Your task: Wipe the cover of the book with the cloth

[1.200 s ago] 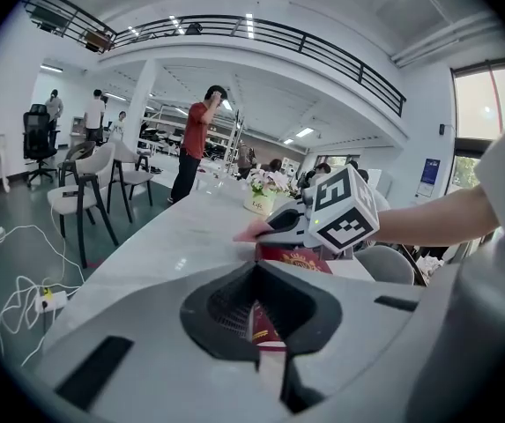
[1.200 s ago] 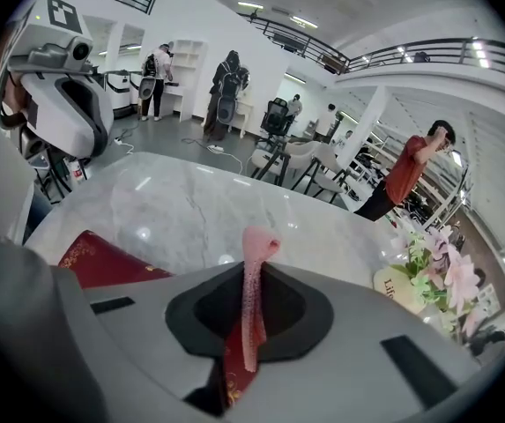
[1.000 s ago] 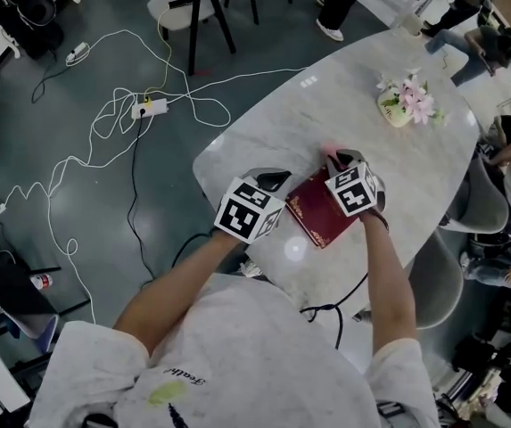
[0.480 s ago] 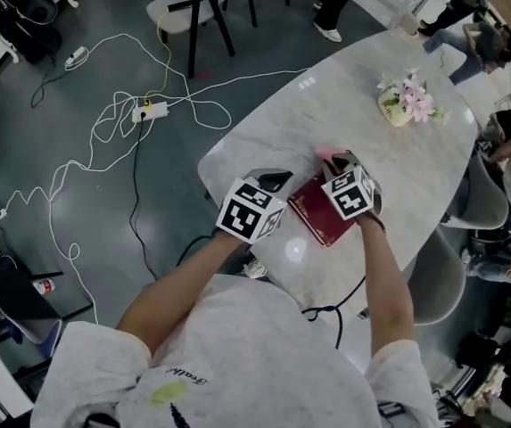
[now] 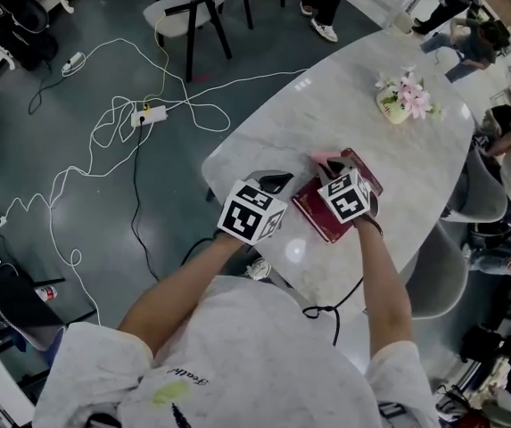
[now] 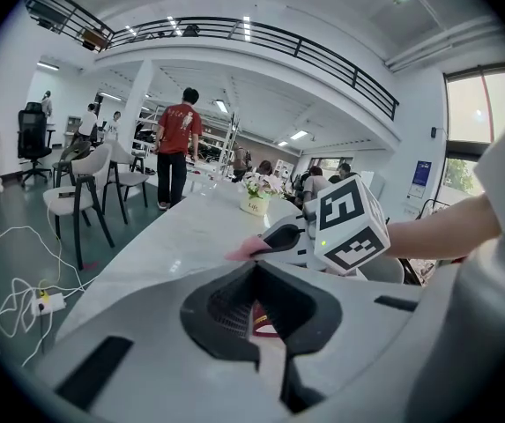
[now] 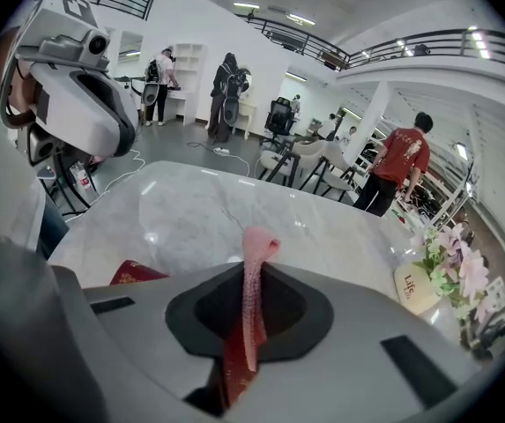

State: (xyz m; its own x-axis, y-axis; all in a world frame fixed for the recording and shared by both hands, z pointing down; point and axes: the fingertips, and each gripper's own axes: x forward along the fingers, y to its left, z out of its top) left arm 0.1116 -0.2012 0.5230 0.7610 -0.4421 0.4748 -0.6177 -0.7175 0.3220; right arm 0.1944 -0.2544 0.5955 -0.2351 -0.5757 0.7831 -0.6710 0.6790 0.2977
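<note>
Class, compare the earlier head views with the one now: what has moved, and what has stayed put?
The right gripper, jaws shut on the pink cloth, slid back along the book towards the person, baring the cover's far end. The left gripper stayed at the book's near corner. The book did not visibly move on the table.

Right tool (image 5: 331, 162), with the cloth (image 5: 320, 158), has shifted lower left across the book (image 5: 313, 214); the cover's upper-right corner is now exposed.

The book (image 5: 314, 212) lies on the table (image 5: 268, 132), with the flower pot (image 5: 396, 107) behind it.
</note>
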